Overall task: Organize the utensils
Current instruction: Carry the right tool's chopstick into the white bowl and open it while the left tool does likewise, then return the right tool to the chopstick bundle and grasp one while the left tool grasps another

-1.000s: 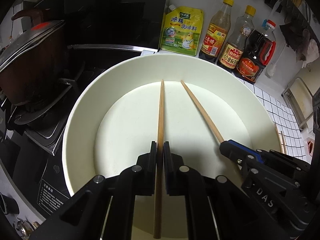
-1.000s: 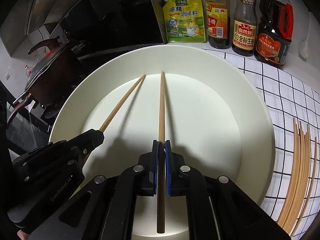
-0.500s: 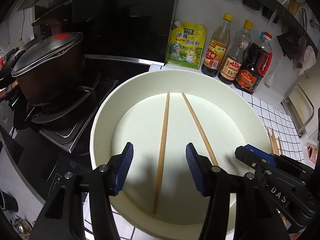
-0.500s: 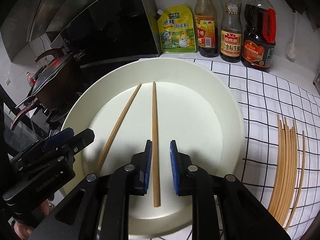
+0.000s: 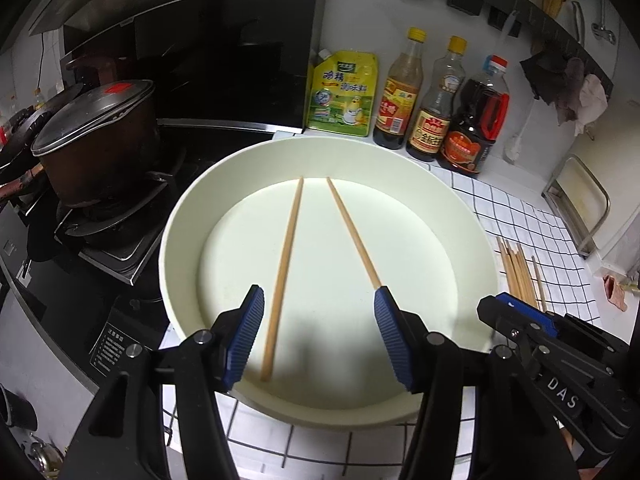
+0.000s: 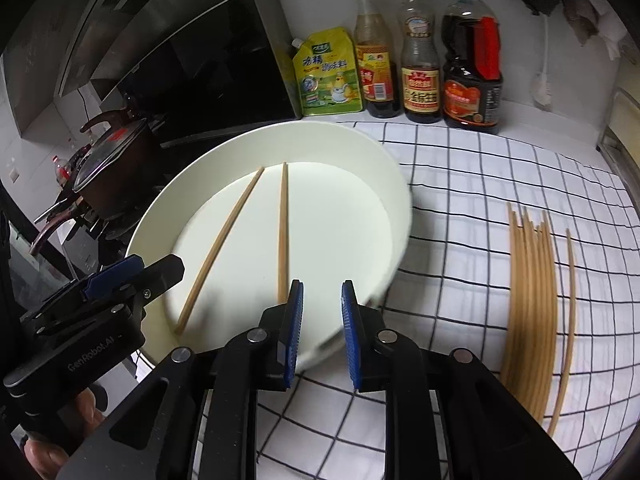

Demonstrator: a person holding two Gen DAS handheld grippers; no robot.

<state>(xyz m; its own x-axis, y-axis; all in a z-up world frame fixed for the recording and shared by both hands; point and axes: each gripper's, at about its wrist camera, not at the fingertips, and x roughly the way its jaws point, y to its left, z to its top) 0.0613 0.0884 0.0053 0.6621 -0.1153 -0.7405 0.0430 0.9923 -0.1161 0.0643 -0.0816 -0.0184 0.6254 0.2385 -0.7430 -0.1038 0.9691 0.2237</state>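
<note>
Two wooden chopsticks lie in a large white dish (image 5: 460, 216): the left chopstick (image 5: 284, 272) and the right chopstick (image 5: 352, 230). They also show in the right wrist view, left one (image 6: 220, 250) and right one (image 6: 283, 224), inside the dish (image 6: 392, 184). My left gripper (image 5: 318, 330) is open wide above the dish's near rim, empty. My right gripper (image 6: 320, 308) is open and empty over the dish's right edge. A bundle of several chopsticks (image 6: 532, 304) lies on the checked cloth to the right.
A yellow seasoning pouch (image 5: 344, 94) and three sauce bottles (image 5: 436, 100) stand against the back wall. A lidded dark pot (image 5: 96, 140) sits on the stove to the left. A checked cloth (image 6: 460, 208) covers the counter. A metal rack (image 5: 580, 200) stands at far right.
Both grippers have let go of their chopsticks, opened and drawn back and up. The two chopsticks now rest in the dish. The right gripper has shifted right toward the cloth.
</note>
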